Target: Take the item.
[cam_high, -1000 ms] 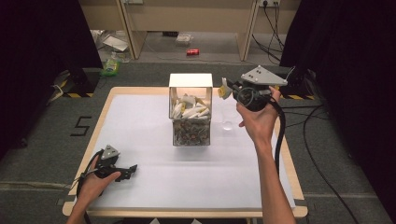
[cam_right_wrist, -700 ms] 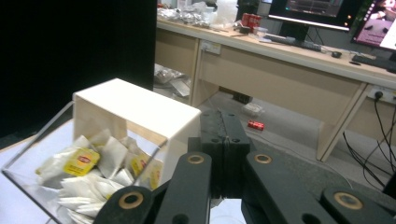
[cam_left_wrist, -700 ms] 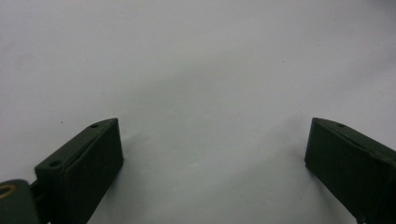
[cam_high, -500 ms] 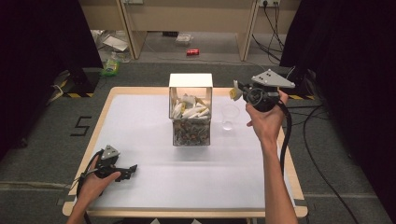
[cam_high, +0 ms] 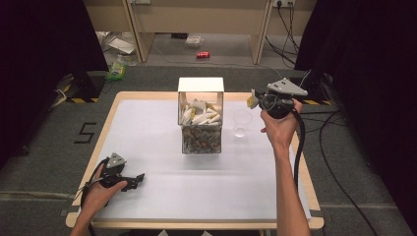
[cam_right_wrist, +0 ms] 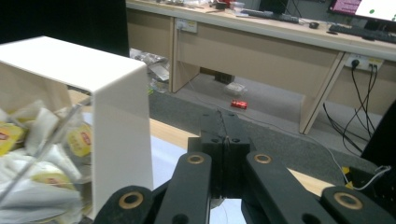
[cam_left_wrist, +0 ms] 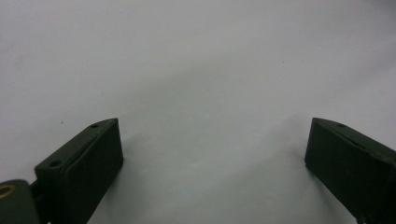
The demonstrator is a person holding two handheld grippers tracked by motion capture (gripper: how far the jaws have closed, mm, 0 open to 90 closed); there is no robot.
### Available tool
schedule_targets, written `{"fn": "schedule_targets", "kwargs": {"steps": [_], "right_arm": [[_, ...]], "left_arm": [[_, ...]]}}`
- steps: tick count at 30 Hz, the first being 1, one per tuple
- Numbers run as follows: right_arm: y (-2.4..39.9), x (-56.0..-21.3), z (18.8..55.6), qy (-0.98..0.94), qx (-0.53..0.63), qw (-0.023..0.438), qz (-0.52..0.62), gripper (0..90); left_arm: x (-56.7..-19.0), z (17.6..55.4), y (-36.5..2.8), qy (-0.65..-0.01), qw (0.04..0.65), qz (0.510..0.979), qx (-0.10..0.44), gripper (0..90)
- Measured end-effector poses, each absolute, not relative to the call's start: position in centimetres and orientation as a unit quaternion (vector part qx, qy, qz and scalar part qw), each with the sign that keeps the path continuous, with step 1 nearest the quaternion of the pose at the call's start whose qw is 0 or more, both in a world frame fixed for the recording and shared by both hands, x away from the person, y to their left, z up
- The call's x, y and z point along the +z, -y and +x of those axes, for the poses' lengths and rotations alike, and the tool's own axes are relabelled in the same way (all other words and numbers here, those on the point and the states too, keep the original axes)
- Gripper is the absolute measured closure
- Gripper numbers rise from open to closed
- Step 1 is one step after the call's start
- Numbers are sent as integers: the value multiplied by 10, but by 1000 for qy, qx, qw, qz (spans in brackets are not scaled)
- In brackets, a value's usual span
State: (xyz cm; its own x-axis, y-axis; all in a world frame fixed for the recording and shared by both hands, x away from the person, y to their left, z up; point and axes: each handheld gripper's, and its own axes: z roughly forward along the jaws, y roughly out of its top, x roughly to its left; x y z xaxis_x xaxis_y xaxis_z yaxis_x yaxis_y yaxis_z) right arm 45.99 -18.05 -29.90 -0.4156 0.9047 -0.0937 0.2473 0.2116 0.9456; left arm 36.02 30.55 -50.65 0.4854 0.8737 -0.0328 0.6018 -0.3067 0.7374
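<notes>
White tabletop (cam_high: 147, 128) carried tea-bag box (cam_high: 200, 129) at centre, clear cup (cam_high: 241, 123) at its 3 o'clock. Right gripper (cam_high: 253, 101) hung above cup, jaws clamped on what looked like yellow tea-bag tag (cam_high: 251, 103). Judged light, flimsy, prone to swing; tag best hold. Left gripper (cam_high: 137, 178) lay at 7 o'clock, jaws spread, empty.

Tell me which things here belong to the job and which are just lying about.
In the job:
right gripper
tea bag that it pinches
clear box of tea bags
clear cup

Lying about:
red can on the floor
green bottle on the floor
left gripper, open, idle on the table
</notes>
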Motion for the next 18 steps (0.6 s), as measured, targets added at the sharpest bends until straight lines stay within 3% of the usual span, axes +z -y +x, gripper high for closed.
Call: {"fn": "schedule_targets", "kwargs": {"steps": [18], "right_arm": [[179, -330, 487, -698, 445, 354, 435, 900]], "left_arm": [[-507, 360, -306, -469, 355, 785, 192, 34]]}}
